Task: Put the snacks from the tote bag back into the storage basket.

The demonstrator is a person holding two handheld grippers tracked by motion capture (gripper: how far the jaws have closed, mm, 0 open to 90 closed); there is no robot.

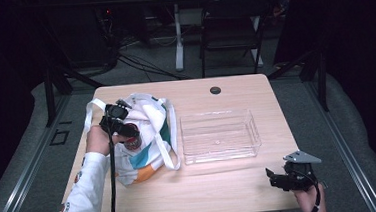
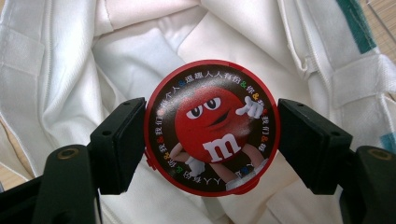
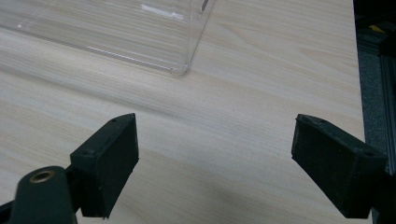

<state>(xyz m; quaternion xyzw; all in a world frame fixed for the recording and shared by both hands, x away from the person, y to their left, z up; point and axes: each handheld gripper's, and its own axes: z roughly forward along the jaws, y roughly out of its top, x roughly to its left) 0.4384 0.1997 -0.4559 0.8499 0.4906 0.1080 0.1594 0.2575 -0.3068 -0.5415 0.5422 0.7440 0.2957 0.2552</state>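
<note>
A round red candy tin (image 2: 212, 116) with a cartoon lid sits between the jaws of my left gripper (image 2: 211, 145), and both pads press on its rim. It hangs just over the open mouth of a white cloth bag (image 2: 130, 60) with teal and orange patches. From the high view, the left gripper (image 1: 127, 132) and the tin (image 1: 133, 142) are above the bag (image 1: 149, 113) at the table's left. My right gripper (image 1: 274, 179) hovers near the front right corner, open, with nothing between its jaws (image 3: 215, 163).
A clear plastic tray (image 1: 217, 115) lies mid-table, right of the bag; its near corner (image 3: 180, 69) shows ahead of the right gripper. Bare wooden table (image 3: 261, 70) lies under that gripper. A dark cable hole (image 1: 215, 90) is at the back; a chair (image 1: 230, 28) stands beyond.
</note>
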